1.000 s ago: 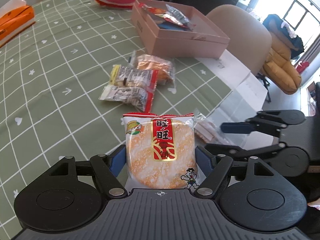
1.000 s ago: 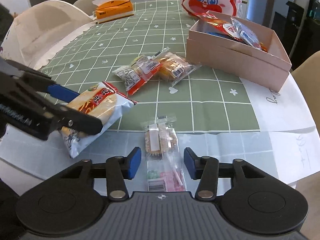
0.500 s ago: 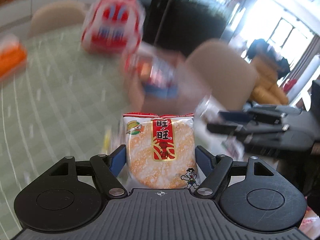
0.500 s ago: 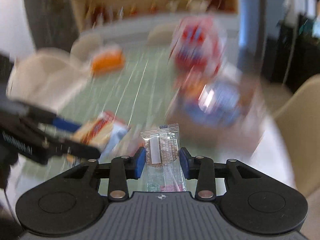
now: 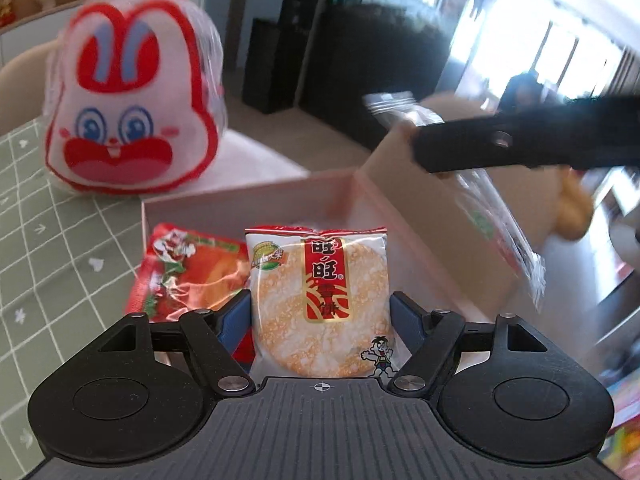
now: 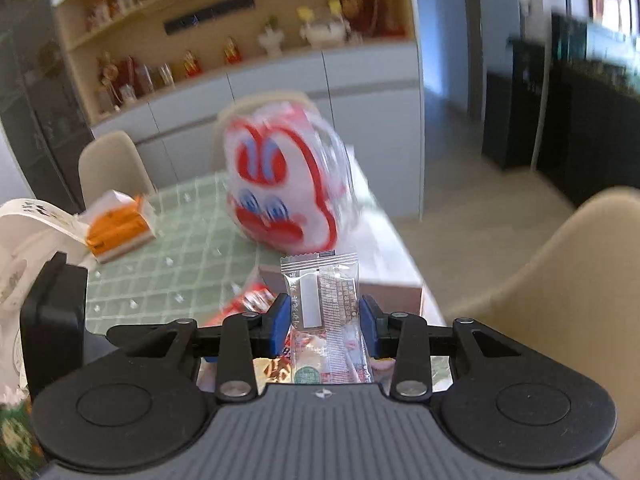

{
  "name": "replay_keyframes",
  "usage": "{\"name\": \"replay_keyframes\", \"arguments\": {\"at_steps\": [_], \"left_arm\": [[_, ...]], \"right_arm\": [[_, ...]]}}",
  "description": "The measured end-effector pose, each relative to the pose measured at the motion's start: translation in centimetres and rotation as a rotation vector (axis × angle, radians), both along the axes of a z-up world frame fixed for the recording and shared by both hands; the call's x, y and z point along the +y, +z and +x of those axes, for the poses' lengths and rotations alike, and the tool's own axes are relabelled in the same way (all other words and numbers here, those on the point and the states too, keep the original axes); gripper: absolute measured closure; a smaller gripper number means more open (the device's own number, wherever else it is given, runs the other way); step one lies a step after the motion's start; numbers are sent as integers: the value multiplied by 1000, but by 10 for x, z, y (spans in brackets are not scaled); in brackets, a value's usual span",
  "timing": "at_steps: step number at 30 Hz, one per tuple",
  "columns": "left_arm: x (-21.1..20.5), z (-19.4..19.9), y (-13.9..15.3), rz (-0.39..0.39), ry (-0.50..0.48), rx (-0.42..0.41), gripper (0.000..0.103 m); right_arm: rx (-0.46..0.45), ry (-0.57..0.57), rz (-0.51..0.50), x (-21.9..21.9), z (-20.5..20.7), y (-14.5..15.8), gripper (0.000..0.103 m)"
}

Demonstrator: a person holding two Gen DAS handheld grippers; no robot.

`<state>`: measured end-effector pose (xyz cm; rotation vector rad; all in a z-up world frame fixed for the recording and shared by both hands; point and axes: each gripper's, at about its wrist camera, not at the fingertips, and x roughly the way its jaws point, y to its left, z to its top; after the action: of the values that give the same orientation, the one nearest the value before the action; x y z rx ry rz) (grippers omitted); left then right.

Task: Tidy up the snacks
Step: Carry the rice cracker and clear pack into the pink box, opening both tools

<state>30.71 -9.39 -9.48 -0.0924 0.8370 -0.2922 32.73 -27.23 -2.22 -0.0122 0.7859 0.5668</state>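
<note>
Green-checked worktop (image 5: 36, 216) is carrying a pink box (image 5: 248, 204), beside a rabbit bag (image 5: 132, 108). Left gripper (image 5: 320, 316) is pinching a rice cracker (image 5: 320, 296) above the box's red packet (image 5: 188, 272). Right gripper (image 6: 324, 320) is clamping a clear snack packet (image 6: 324, 312) upright over the box.

This is a home dining room. The desk (image 6: 188, 264) wears a green checked cloth, with beige chairs (image 6: 110, 168) at its far and near sides. Behind the desk, white cabinets (image 6: 276, 92) carry wooden shelves (image 6: 224, 20) of figurines and ornaments. To the desk's right, a bright window (image 5: 532, 56) lights a sitting area.
</note>
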Motion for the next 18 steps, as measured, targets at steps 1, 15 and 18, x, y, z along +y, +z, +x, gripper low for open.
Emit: {"name": "replay_keyframes", "arguments": {"at_steps": [1,15,18], "left_arm": [[-2,-1,-3,11,-8,-32,23],[89,-64,34,-231,210,-113,25],[112,-90,29,-221,256,-65,25]], "right_arm": [[36,0,6,1,10,-13,66],[76,35,-29,29,41,-75,57],[8,36,-27,29,17,-57,50]]}}
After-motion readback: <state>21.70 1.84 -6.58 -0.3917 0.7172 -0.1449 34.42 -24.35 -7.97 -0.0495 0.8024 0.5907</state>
